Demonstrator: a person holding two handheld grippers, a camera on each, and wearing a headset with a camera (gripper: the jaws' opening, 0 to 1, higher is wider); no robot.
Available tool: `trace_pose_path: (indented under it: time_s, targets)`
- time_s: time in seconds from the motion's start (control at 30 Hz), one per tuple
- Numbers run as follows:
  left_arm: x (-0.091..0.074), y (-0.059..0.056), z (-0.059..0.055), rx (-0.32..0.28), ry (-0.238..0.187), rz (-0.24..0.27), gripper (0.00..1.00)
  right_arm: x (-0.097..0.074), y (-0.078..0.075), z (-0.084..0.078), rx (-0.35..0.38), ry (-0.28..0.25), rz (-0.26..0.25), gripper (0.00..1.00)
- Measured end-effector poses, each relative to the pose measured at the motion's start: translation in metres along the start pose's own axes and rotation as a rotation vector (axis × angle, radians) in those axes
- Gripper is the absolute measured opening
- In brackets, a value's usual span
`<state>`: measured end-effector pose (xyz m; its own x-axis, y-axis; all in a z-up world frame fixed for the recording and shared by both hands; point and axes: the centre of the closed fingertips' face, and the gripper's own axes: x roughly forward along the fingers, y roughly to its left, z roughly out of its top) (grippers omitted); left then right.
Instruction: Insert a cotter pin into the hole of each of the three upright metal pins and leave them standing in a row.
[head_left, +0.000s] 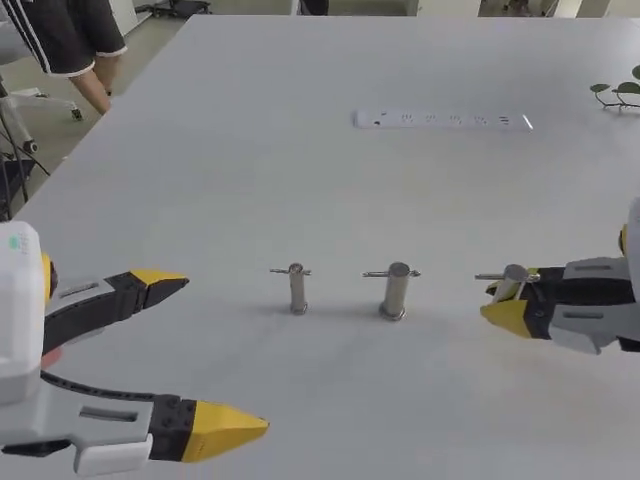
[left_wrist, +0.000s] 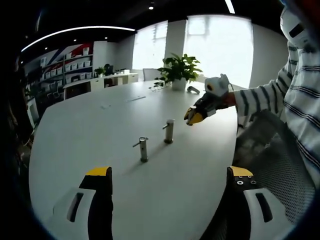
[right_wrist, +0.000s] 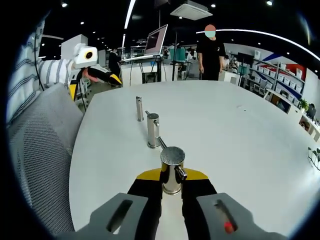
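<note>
the right gripper (head_left: 500, 300) is clamped on the end pin (head_left: 514, 275), its cotter pin (head_left: 488, 276) through, in line with the middle pin (head_left: 396, 290) and left pin (head_left: 297, 288). left gripper (head_left: 225, 355) gapes empty. a crooked release could topple it.

Right gripper (right_wrist: 172, 176) is clamped on the nearest pin (right_wrist: 172, 157), cotter pin (right_wrist: 163, 144) through it; middle pin (right_wrist: 153, 130) and far pin (right_wrist: 139, 108) line up behind on the table (right_wrist: 240, 150).
</note>
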<state>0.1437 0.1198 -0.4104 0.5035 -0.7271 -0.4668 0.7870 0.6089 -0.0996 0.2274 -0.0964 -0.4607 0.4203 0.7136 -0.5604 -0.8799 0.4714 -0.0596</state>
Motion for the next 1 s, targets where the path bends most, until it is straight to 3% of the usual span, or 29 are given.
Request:
trace_pose_path:
  time_s: [0.23,1.0]
  targets:
    - [0.000,0.002,0.001,-0.021,-0.002,0.012,0.94,0.001,-0.011,-0.005,0.027,-0.013,-0.006,0.08]
    - [-0.005,0.005,0.000,-0.040,-0.007,0.039,0.93,0.008,-0.008,-0.020,0.076,-0.037,-0.001,0.09]
